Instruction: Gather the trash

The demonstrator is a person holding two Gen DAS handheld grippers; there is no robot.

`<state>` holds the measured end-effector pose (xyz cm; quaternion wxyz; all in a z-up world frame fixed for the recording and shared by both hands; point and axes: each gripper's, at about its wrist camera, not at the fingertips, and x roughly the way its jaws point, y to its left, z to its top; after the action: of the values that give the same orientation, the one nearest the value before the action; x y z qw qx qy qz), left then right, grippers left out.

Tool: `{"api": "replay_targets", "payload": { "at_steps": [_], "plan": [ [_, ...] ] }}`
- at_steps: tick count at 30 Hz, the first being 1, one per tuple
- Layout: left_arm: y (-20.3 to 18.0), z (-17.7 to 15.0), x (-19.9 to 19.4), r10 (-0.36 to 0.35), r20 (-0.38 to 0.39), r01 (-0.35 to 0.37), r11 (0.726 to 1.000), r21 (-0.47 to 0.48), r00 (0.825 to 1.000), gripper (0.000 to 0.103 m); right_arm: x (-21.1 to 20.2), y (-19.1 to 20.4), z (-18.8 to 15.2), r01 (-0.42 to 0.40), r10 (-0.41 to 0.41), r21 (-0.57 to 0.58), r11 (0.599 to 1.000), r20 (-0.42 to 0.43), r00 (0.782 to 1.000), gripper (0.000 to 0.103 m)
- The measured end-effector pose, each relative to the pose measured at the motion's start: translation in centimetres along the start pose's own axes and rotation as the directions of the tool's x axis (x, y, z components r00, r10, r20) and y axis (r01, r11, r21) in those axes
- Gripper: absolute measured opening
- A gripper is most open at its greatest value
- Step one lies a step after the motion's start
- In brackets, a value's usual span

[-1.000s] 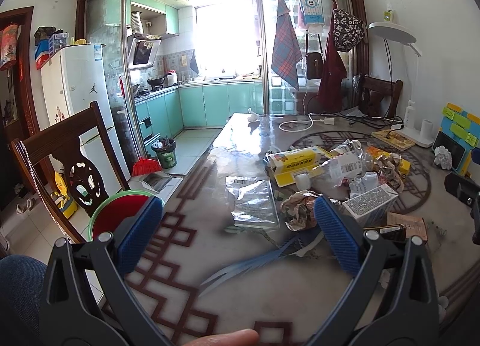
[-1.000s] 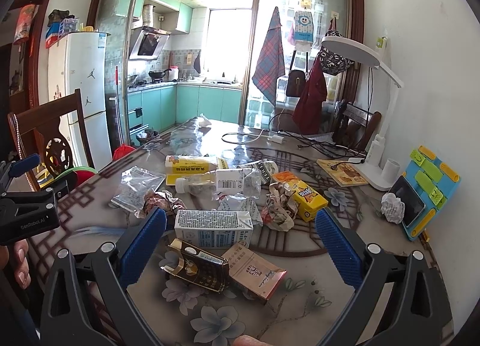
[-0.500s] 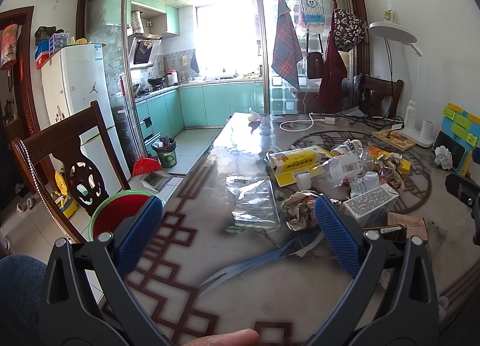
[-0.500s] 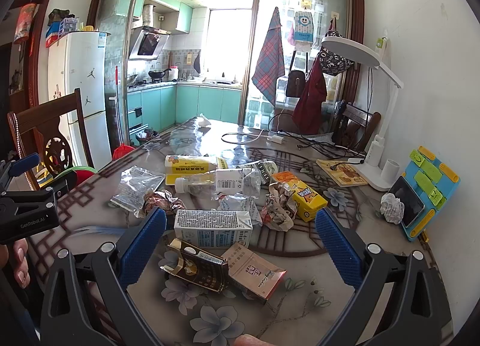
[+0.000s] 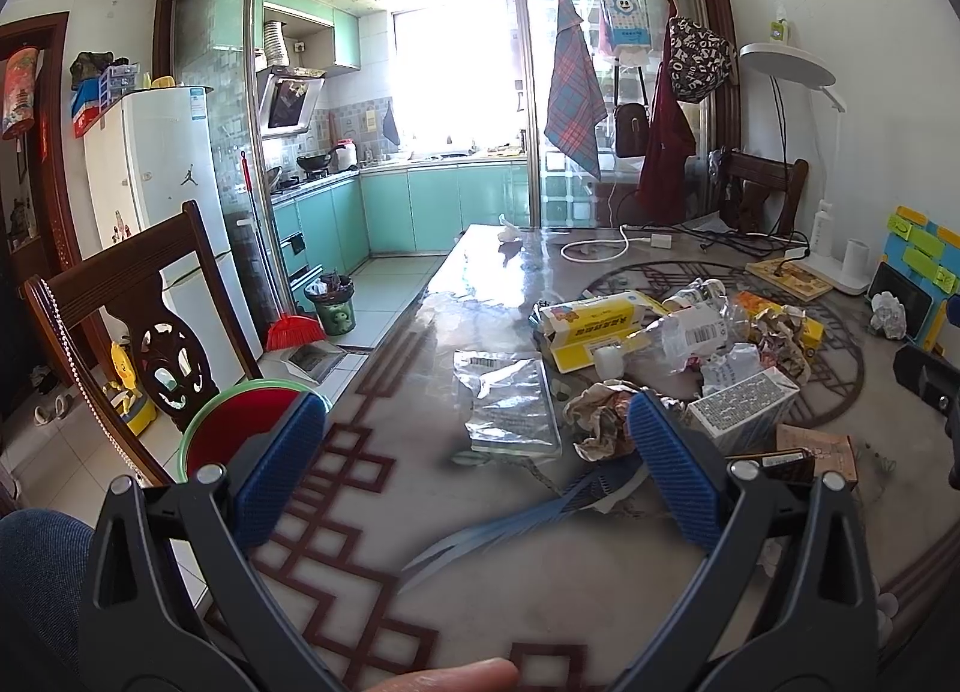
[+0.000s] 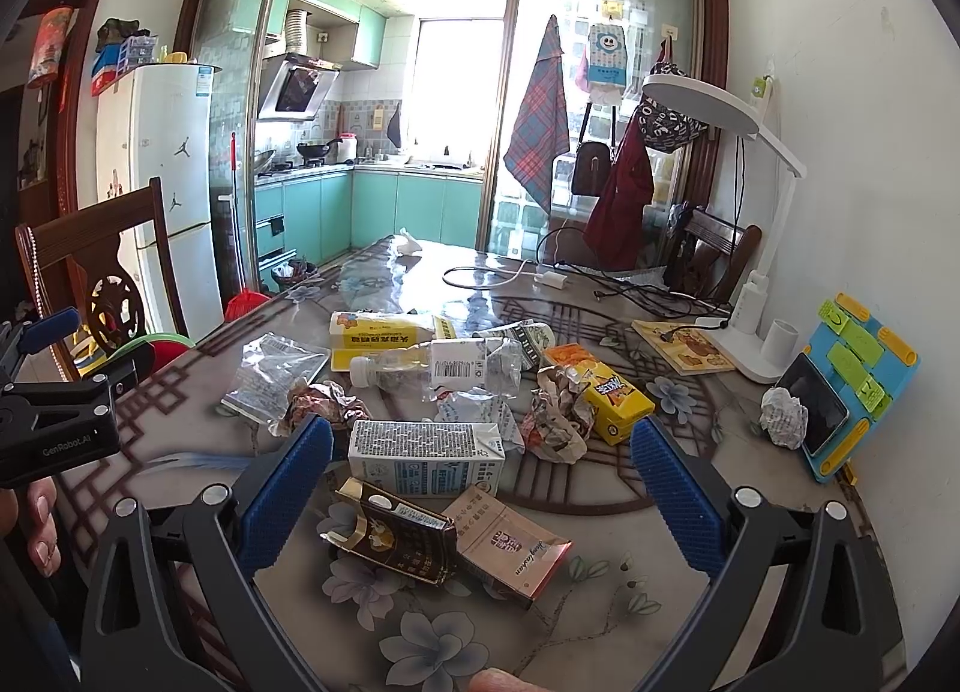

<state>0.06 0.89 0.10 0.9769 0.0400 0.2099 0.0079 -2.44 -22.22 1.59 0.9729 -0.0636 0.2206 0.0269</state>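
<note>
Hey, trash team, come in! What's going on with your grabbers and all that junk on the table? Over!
Both grippers, left and right, open, empty. Trash pile untouched on table. Red bin beside left table edge. Nothing blocking.

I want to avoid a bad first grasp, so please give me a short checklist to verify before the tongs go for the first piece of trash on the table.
1. Right tongs open and empty: ok.
2. Left tongs open and empty: ok.
3. Nearest trash free to take: the dark flattened carton and milk carton lie in front of the right tongs, nothing on top: ok.
4. Bin within reach: a red bucket stands by the table's left edge, beside the chair: ok, though reach is a judgement.
5. Non-trash out of the way: phone and lamp sit far right: ok.
6. Bottle empty: cannot tell.
</note>
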Motion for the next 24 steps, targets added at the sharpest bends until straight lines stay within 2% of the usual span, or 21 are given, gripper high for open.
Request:
{"api": "replay_targets", "payload": {
  "at_steps": [18, 24],
  "plan": [
    [-0.01, 0.02, 0.04, -0.001, -0.001, 0.001, 1.000, -0.001, 1.000, 0.099, 0.02, 0.10, 0.01, 0.000, 0.000, -0.001, 1.000, -0.001, 1.000, 0.097],
    [-0.15, -0.03, 0.78, -0.026, -0.035, 0.026, 1.000, -0.011, 0.999, 0.100, 0.32, -0.47, -0.37, 0.012, -0.012, 0.004, 1.000, -0.022, 1.000, 0.097]
  ]
}}
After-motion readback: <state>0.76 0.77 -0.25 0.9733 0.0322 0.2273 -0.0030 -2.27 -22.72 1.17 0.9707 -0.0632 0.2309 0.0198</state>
